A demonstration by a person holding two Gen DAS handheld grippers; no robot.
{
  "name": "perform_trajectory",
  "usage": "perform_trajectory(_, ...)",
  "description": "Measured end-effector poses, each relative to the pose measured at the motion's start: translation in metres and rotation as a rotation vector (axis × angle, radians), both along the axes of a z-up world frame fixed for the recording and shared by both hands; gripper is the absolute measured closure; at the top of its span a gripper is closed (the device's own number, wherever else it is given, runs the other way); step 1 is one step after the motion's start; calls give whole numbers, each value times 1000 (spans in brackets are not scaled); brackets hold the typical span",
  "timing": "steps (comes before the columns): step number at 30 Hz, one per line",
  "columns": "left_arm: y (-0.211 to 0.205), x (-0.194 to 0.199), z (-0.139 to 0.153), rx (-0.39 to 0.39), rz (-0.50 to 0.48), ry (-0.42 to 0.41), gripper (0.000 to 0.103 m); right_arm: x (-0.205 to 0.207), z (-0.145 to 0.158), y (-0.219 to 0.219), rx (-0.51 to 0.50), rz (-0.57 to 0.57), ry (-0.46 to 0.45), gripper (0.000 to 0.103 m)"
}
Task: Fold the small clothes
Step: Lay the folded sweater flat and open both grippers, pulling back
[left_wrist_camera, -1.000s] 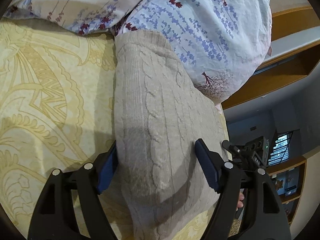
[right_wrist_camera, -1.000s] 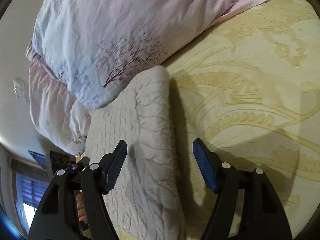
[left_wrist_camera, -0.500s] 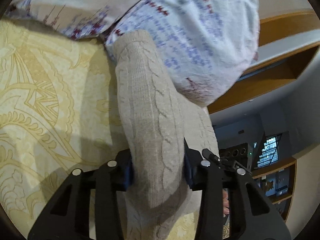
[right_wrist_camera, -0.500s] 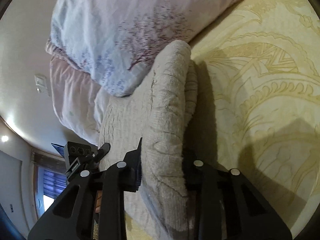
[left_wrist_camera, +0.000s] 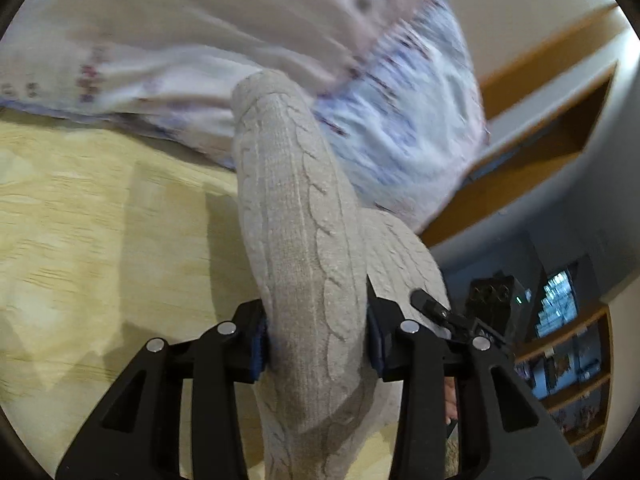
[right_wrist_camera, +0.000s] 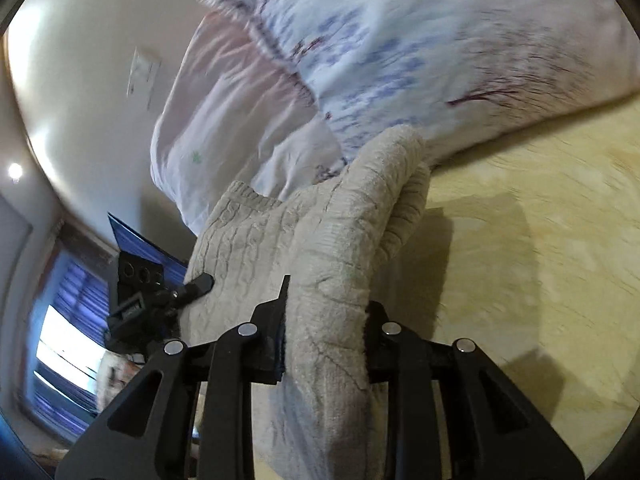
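A beige cable-knit sweater (left_wrist_camera: 296,216) is bunched into a thick roll and lifted off the yellow patterned bedspread (left_wrist_camera: 100,208). My left gripper (left_wrist_camera: 316,344) is shut on one end of it. My right gripper (right_wrist_camera: 324,344) is shut on the other end of the sweater (right_wrist_camera: 344,224), which arches upward between the jaws. Each gripper shows in the other's view: the right one in the left wrist view (left_wrist_camera: 472,320), the left one in the right wrist view (right_wrist_camera: 160,296).
A floral quilt (left_wrist_camera: 280,52) lies heaped on the bed just behind the sweater; it also shows in the right wrist view (right_wrist_camera: 400,48). A wooden headboard shelf (left_wrist_camera: 540,120) and a bookcase (left_wrist_camera: 576,360) stand beyond. A window (right_wrist_camera: 64,340) shows at the left.
Both grippers closed on the sweater's edges and lifted it, bunching the flat sweater into a roll. Both cameras have tilted upward, and the views are now motion-blurred.
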State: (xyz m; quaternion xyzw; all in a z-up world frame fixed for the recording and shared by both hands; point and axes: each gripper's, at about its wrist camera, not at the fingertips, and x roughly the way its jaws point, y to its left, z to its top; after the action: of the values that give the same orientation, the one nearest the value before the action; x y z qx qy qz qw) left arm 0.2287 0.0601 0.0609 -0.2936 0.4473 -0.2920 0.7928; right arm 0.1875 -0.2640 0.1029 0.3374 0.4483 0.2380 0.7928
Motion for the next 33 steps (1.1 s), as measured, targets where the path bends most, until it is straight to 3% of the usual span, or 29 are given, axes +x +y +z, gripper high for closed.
perform_trajectory(4, 32, 16, -49, 57, 124, 175, 56, 13, -45, 21, -51, -9, 170, 72)
perform_trajectory(5, 39, 16, -61, -12, 131, 203, 56, 12, -53, 17, 0, -27, 184, 71)
perform_trajectory(7, 45, 14, -64, -64, 136, 221, 55, 12, -53, 10, 29, -35, 208, 66)
perform_trajectory(12, 41, -8, -14, 90, 152, 43, 53, 8, -32, -15, 13, -97, 166, 64)
perform_trajectory(17, 11, -42, 33, 246, 84, -161, 42, 10, -37, -18, 25, -91, 171, 67)
perform_trajectory(18, 0, -42, 35, 270, 61, -176, 40, 13, -38, -12, 15, -74, 166, 80)
perform_trajectory(19, -10, -45, 37, 301, 34, -190, 40, 13, -37, -7, -9, -68, 153, 83)
perform_trajectory(21, -22, -49, 38, 333, -5, -206, 39, 14, -33, -4, -87, -94, 119, 87)
perform_trajectory(26, -46, -53, 31, 446, -49, -210, 36, 19, -44, -12, -119, -161, 177, 93)
perform_trajectory(29, -52, -50, 19, 486, -53, -193, 31, 18, -46, -8, -144, -150, 182, 91)
perform_trajectory(30, -54, -50, 17, 500, -53, -194, 29, 17, -42, -7, -166, -144, 176, 85)
perform_trajectory(31, -56, -51, 16, 511, -53, -200, 28, 14, -36, -7, -200, -151, 165, 73)
perform_trajectory(33, -59, -54, 16, 538, -47, -218, 28, 6, -20, -5, -274, -170, 123, 64)
